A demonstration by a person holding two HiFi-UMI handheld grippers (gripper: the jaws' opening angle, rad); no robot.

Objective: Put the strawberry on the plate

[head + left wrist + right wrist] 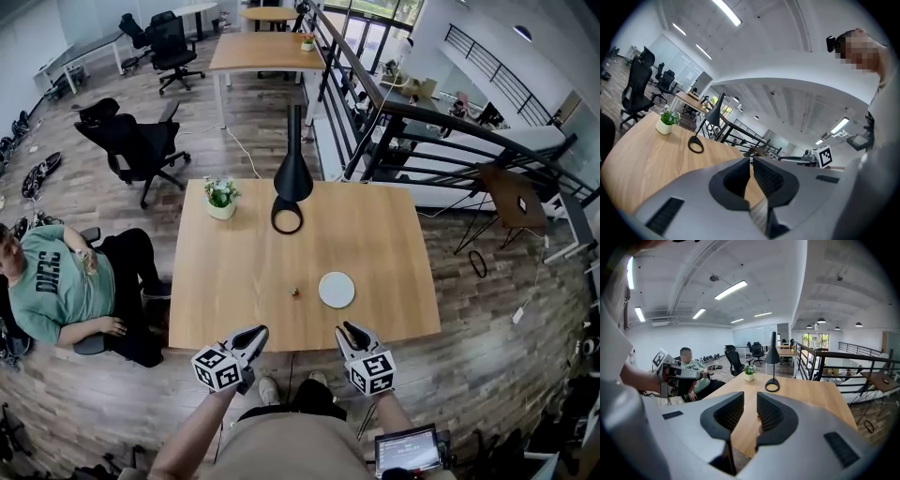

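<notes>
Plant (221, 197) is set at the table's (394, 234) eleven o'clock, clear of the work. Left gripper (258, 332) is held off the six o'clock edge, jaws closed on nothing, and is judged idle. Lamp (292, 178) stands at twelve o'clock, leaving the near half free. Strawberry (294, 292) lies on bare wood just beside the plate (337, 290), at its nine o'clock and apart from it, so the task is judged not begun. Right gripper (346, 329), also shut and empty, is held at the plate's six o'clock, probably for a short reach.

Bright, even light, ceiling strips (731, 289) lit; fisheye warp, dark corners.
</notes>
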